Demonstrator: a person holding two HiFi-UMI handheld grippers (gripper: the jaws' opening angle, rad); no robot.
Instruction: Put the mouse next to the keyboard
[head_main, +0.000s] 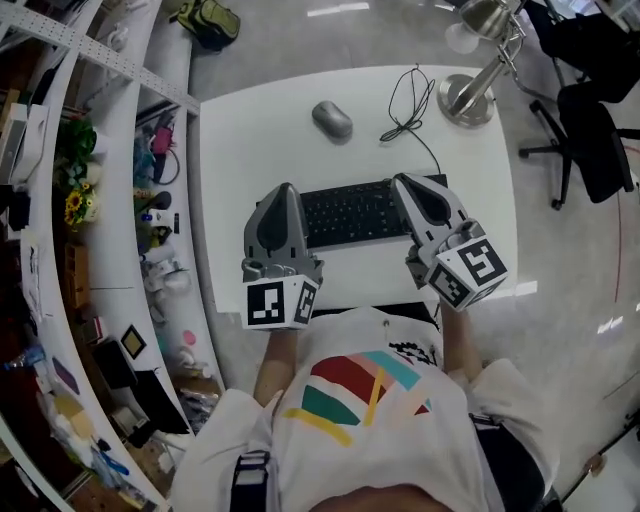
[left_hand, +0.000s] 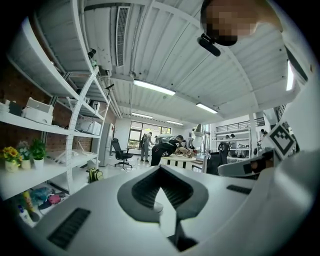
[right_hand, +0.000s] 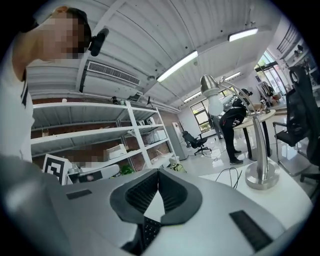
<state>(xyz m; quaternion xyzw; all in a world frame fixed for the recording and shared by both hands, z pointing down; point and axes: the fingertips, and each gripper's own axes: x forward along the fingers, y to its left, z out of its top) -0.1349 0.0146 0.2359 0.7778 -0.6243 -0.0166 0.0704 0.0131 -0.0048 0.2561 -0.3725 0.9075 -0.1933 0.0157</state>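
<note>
On one white square table (head_main: 240, 130): one grey oval mouse (head_main: 332, 120), one flat black keyboard (head_main: 355, 212), one chrome desk lamp (head_main: 470, 95). Two grippers — left gripper (head_main: 282, 190), right gripper (head_main: 405, 182) — closed tight, empty.

No word, number or brand can be read anywhere in these views. The left claw (head_main: 283, 192) and the right claw (head_main: 405, 184) each carry a cube bearing only black-and-white square patterns, not letters. The key legends on the keyboard (head_main: 355, 212) are too small to read.
</note>
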